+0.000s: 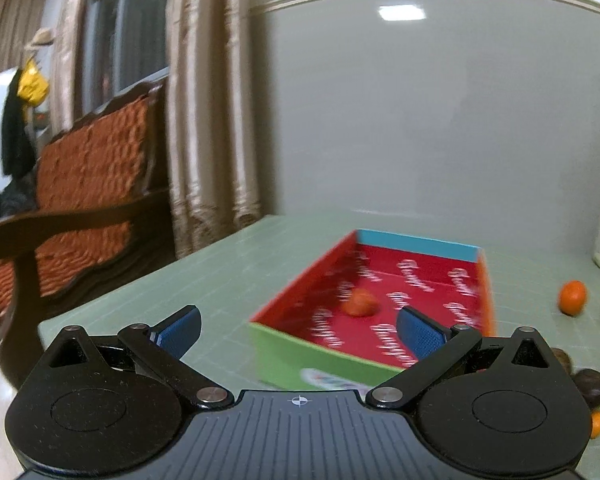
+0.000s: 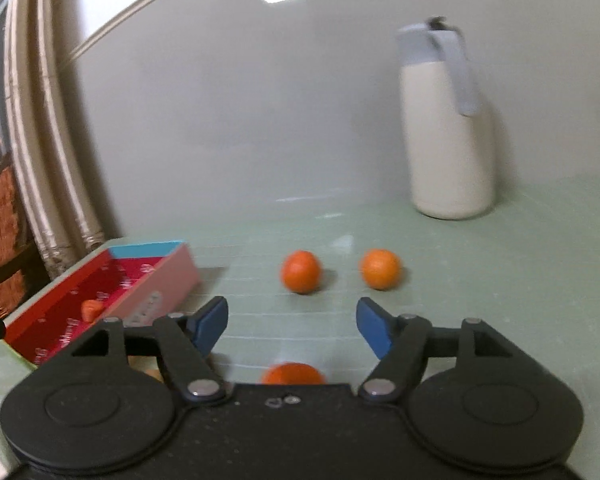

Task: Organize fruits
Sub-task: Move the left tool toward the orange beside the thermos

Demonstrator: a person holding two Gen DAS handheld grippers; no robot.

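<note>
Small orange fruit (image 1: 361, 302) lying inside red-lined box (image 1: 416, 248) with blurred, unreadable white script, two more oranges (image 2: 301, 271) loose on green bench (image 2: 500, 280), cream jug (image 2: 448, 136) behind, left tongs (image 1: 299, 330) wide and empty, right tongs (image 2: 292, 326) parted, empty.

Open green mat ahead, with fruit and a jug at the edges

The pale green gridded table mat (image 2: 520, 280) lies bare between the right gripper (image 2: 292, 326) and two round orange fruits (image 2: 301, 271) standing apart from each other — a clear lane runs between them toward the grey wall. A tall cream jug with a grey lid (image 2: 446, 128) blocks the far right. The shallow open cardboard box with red lining (image 1: 384, 304) stands on the left, one orange fruit (image 1: 362, 303) inside — its floor is otherwise free. Dark brown round fruits (image 1: 590, 386) crowd the mat just right of the left gripper (image 1: 298, 330).
</note>
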